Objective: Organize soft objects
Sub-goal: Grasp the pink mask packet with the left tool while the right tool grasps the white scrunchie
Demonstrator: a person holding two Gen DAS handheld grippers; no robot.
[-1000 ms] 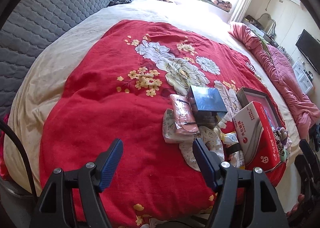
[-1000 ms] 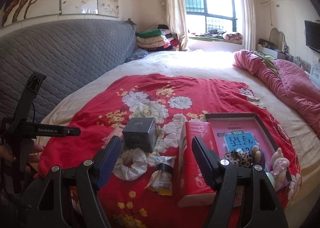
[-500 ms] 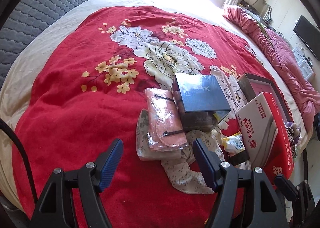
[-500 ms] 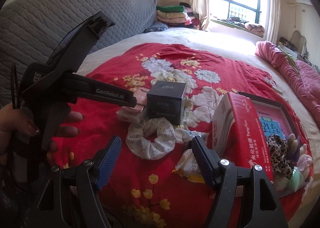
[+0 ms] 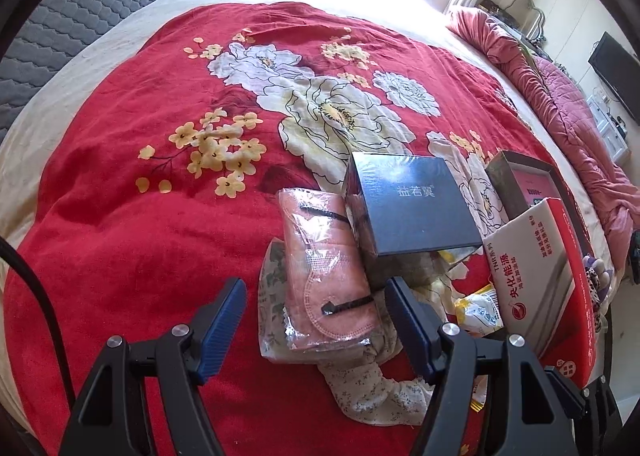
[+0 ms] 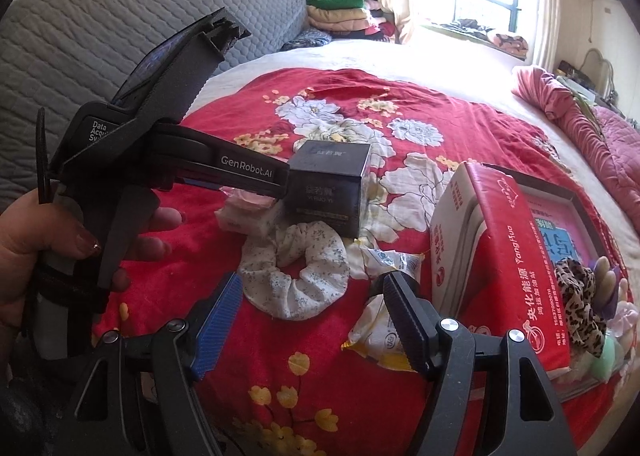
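Clearly both the left gripper (image 5: 316,326) and the right gripper (image 6: 310,322) stand apart and empty above the red flowered blanket (image 5: 120,240). The white flowered fabric scrunchie (image 6: 294,270) lies partly under the pink face masks in clear wrap (image 5: 326,268) and touches the black cardboard box (image 5: 412,208), so I judge a grab could catch the slippery wrap or push the box.

A white scrunchie (image 6: 294,274) with a small blue-grey floral print lies flat on the red flowered blanket, its ring open in the middle, at 6 o'clock of the dark cube box and touching its base. At 9 o'clock of that box a pink face mask (image 5: 326,272) with black ear loops, sealed in a clear wrapper, rests on top of a flat floral-print packet (image 5: 272,296). A leopard-print scrunchie (image 6: 578,298) sits bunched in the shallow tray at 3 o'clock of the red carton, beside pastel soft pieces too crowded to make out.
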